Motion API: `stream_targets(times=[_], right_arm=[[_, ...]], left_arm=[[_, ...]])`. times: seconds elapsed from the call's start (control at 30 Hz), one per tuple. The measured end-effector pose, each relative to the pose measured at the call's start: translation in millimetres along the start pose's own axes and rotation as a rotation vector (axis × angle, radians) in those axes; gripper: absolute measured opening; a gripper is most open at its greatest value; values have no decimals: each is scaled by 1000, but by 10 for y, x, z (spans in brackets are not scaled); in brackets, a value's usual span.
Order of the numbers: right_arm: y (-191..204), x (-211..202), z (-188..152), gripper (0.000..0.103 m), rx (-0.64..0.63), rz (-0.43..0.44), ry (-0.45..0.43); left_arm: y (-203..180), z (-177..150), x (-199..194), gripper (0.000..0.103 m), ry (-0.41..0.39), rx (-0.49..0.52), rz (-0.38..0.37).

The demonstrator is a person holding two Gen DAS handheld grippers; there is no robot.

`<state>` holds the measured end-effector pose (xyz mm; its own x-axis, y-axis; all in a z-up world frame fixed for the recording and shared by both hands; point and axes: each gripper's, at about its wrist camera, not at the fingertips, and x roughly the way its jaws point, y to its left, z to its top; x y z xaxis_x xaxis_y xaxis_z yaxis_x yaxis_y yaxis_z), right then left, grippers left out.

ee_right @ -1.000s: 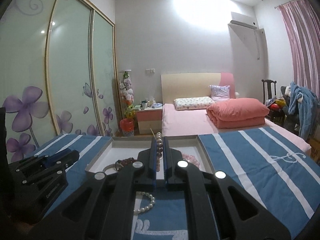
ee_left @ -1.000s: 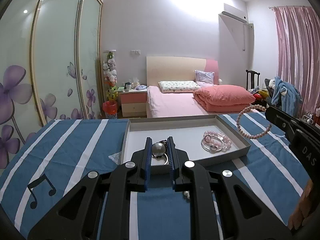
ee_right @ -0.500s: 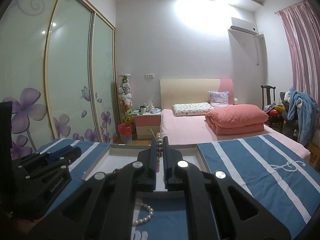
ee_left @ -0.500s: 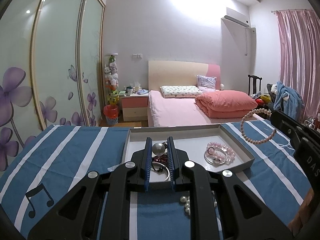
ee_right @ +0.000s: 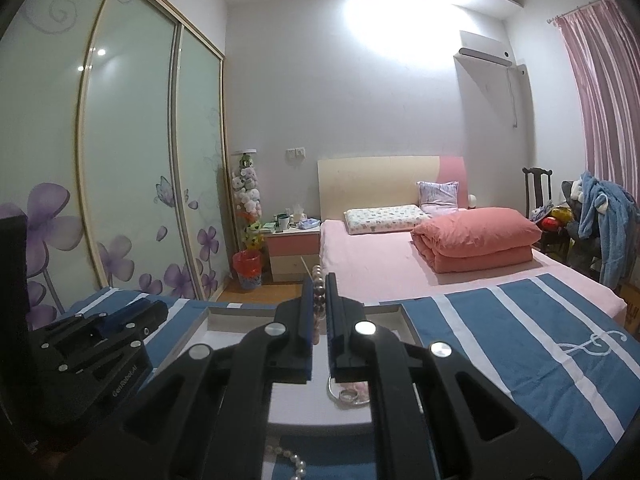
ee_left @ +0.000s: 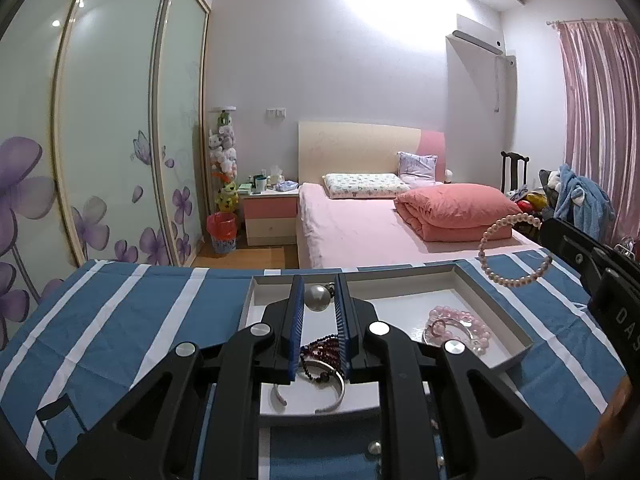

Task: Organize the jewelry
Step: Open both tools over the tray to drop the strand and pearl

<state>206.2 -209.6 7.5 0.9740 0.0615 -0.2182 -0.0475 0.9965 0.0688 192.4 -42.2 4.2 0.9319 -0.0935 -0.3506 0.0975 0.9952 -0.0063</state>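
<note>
Both views have advanced over the striped cloth toward the bed

Both grippers are held side by side, angled slightly downward; the left gripper and right gripper are each clamped on beads

Red bead string and silver bangle partly covered by left claw. Small ring and pink beads in the tray mostly behind right claw. Pearl strand cut off at the lower edge in the right view. Items on the nightstand too small to tell. Hand cropped at the right border.
</note>
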Motion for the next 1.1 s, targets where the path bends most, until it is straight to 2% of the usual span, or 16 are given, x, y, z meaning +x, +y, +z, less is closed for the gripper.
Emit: stream_targets(times=[0.2,0.47,0.93,0.97,1.03,1.07,1.1], right_arm=[[-17,280,-35,6,8,-3,37],[-85,798,-160,6,48,11,166],[-106,1162,-325,9,64,17,274],[-121,1171,-338,10,73,19,281],[-150,1180,-350,21,90,20,290],[-161,1169,-350,21,93,18,289],[-172,1152,-349,21,94,16,287]], left_arm=[[-21,-26,171,16,25,1,-3],[-75,-92,472,16,95,21,-29],[-89,-169,798,17,193,19,-46],[-81,-177,810,18,199,15,-48],[-63,-181,808,27,204,6,-50],[-43,-173,790,33,200,-2,-47],[-26,-167,783,35,195,-7,-45]])
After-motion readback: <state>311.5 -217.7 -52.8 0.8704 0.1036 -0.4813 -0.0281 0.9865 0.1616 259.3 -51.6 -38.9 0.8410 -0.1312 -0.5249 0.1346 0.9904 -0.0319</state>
